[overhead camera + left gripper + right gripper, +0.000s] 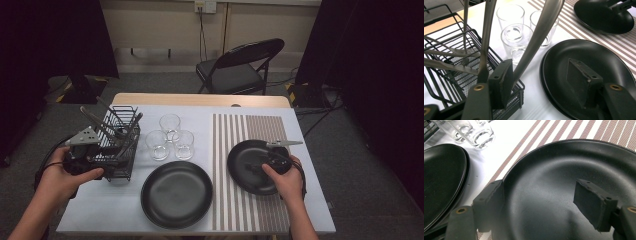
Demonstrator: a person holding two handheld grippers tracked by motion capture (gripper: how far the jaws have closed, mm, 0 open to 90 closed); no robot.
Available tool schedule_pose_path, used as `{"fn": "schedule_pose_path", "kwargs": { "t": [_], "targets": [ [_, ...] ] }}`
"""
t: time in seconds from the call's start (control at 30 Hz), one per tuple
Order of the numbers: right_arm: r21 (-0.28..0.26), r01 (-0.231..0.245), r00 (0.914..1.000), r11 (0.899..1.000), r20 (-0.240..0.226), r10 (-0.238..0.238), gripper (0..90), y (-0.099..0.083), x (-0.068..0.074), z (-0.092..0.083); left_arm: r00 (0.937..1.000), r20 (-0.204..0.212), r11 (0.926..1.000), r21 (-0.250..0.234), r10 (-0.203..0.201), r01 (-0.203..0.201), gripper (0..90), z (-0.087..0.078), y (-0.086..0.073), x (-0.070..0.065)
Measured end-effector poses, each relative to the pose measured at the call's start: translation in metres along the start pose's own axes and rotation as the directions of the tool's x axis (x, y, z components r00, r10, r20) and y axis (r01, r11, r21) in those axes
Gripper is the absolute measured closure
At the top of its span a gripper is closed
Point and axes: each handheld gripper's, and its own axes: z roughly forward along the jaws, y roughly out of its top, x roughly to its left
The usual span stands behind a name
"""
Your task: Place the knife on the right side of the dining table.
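Dark curtains flank a pale back wall, and a black folding chair (240, 67) stands behind the bench (125, 210), whose top is white with a striped mat (240, 130) laid over its right half.

At the left end of the bench sits a black wire cutlery rack (120, 145) holding several metal utensils that lean out of it. The left gripper (102, 152) is at the near side of this rack. In the left gripper view its jaws stand apart, and one utensil handle (536, 37) rises between them, lying against the inner face of the left-hand pad; the other pad is well clear of it, over the black plate behind. The pads are not pressing the handle from both sides, so the gripper is open around it.

Just right of the rack, three clear glasses (170, 137) stand close together. Near them, toward the front edge, a stack of black plates (176, 194) lies on the white surface; the gripper views show a second rim beneath the top plate.

On the striped mat lies a single black plate (250, 165). The right gripper (267, 162) is over the near right part of this plate, with the person's hand (285, 180) wrapped around its body. In the right gripper view its jaws are spread wide, one pad by the plate's left rim and the other above its inner surface, with nothing clamped between them.
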Motion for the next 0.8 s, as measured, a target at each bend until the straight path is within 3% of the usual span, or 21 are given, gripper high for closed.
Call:
{"fn": "schedule_pose_path", "kwargs": {
  "t": [0.8],
  "targets": [
    [-0.007,-0.005,1.0,1.0,0.001,0.005,23.7,-0.0001,-0.0014,-0.0015,0.9999,0.004,0.9999,-0.008,0.01,-0.01,48.5,0.0082,0.0021,0.0078]
  ]
}}
